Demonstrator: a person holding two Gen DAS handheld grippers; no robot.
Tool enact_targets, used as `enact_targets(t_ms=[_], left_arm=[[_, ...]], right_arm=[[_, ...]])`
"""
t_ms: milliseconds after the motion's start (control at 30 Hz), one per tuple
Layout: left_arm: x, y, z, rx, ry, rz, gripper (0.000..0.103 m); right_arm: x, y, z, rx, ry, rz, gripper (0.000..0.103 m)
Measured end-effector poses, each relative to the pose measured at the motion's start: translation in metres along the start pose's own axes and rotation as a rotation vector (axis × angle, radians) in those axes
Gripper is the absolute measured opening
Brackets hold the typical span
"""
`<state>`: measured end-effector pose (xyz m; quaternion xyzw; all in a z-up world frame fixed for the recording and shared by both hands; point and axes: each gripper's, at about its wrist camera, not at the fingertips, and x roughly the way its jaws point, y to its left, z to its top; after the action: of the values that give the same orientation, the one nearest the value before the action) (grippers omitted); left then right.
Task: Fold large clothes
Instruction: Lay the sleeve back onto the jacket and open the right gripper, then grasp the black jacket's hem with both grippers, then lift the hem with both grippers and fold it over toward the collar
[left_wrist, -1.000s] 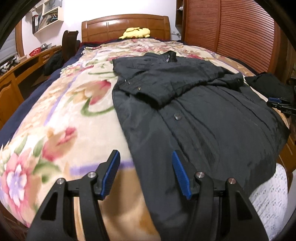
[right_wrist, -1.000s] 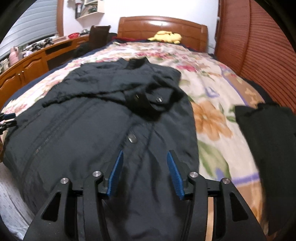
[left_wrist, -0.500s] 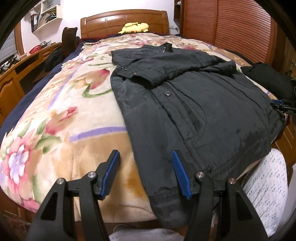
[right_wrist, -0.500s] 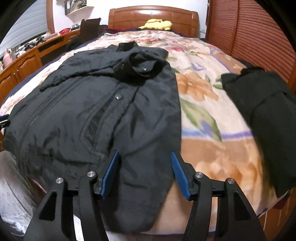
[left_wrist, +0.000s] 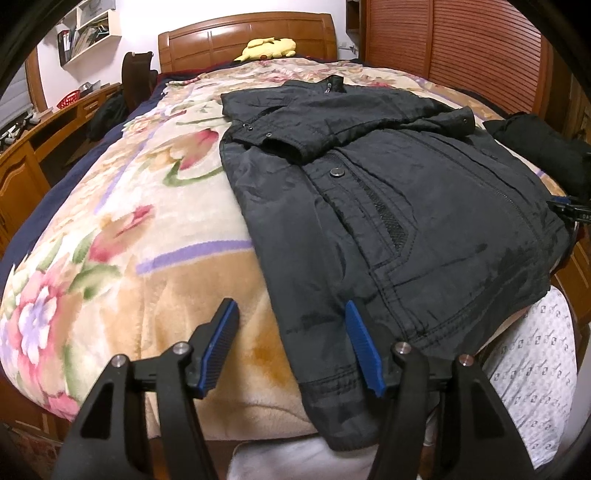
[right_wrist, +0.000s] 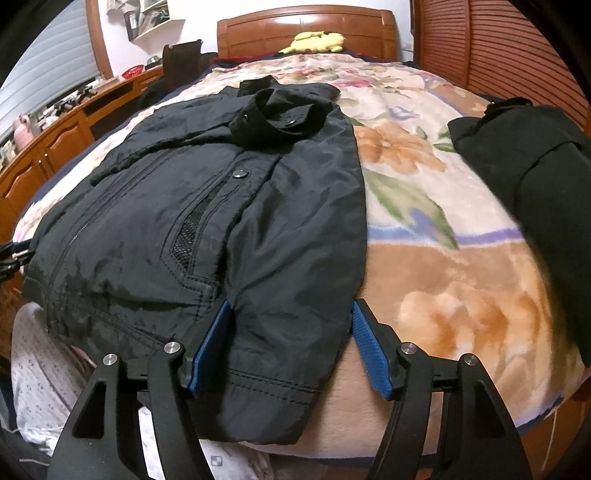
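Note:
A large black jacket lies flat on the floral blanket of a bed, collar toward the headboard, both sleeves folded across its chest, hem hanging over the foot edge. It also shows in the right wrist view. My left gripper is open and empty, just above the hem's left corner. My right gripper is open and empty, its blue pads either side of the hem's right corner. The tip of the other gripper shows at the edge of each view.
A folded black garment lies on the bed right of the jacket. A yellow plush toy sits by the wooden headboard. A wooden desk runs along the left; slatted wardrobe doors stand on the right.
Both grippers have pulled back from over the jacket's middle to the foot of the bed, down at the hem corners. Both stay open; the jacket has not moved.

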<state>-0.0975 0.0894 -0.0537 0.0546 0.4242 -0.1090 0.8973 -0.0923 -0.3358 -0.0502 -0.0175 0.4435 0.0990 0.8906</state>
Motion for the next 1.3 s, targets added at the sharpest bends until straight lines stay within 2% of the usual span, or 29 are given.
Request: enact_targets(t_ms=[100, 200, 367, 433, 533, 567, 633, 667, 700, 767, 800, 1100, 1300], left_arm=[[0.002, 0.001, 0.000, 0.006, 0.001, -0.003, 0.063], [0.003, 0.001, 0.001, -0.005, -0.006, -0.005, 0.064], [0.001, 0.002, -0.003, -0.027, -0.033, -0.018, 0.063], [0.001, 0.003, -0.003, -0.031, -0.032, -0.037, 0.062], [-0.001, 0.003, -0.003, -0.023, -0.026, -0.062, 0.053], [-0.001, 0.002, -0.003, -0.018, -0.022, -0.082, 0.045], [-0.004, 0.001, -0.003, -0.008, -0.017, -0.100, 0.037], [-0.005, 0.001, -0.003, -0.005, -0.018, -0.108, 0.025], [-0.008, 0.003, -0.003, -0.014, -0.021, -0.125, 0.017], [-0.013, 0.006, -0.001, -0.029, -0.032, -0.154, 0.006], [-0.018, 0.009, 0.001, -0.046, -0.051, -0.172, 0.003], [-0.075, 0.010, 0.031, -0.040, -0.209, -0.168, 0.001], [-0.114, 0.005, 0.059, 0.010, -0.275, -0.140, 0.000]], right_arm=[[0.002, 0.001, 0.000, 0.004, -0.002, 0.007, 0.068], [0.003, 0.000, 0.000, 0.015, -0.007, 0.029, 0.062], [0.001, 0.002, -0.001, 0.010, -0.023, 0.061, 0.043], [-0.001, 0.005, -0.001, 0.001, -0.034, 0.071, 0.029], [-0.005, 0.009, 0.000, -0.003, -0.054, 0.073, 0.018], [-0.006, 0.010, 0.001, -0.005, -0.064, 0.072, 0.017], [-0.010, 0.011, 0.003, 0.002, -0.092, 0.072, 0.013], [-0.012, 0.011, 0.005, 0.004, -0.100, 0.072, 0.012], [-0.014, 0.011, 0.006, 0.007, -0.115, 0.071, 0.011], [-0.020, 0.013, 0.010, 0.008, -0.144, 0.069, 0.010], [-0.023, 0.014, 0.012, 0.007, -0.157, 0.069, 0.010], [-0.063, 0.027, 0.045, -0.005, -0.309, 0.071, 0.006], [-0.089, 0.036, 0.069, -0.032, -0.382, 0.072, 0.005]])
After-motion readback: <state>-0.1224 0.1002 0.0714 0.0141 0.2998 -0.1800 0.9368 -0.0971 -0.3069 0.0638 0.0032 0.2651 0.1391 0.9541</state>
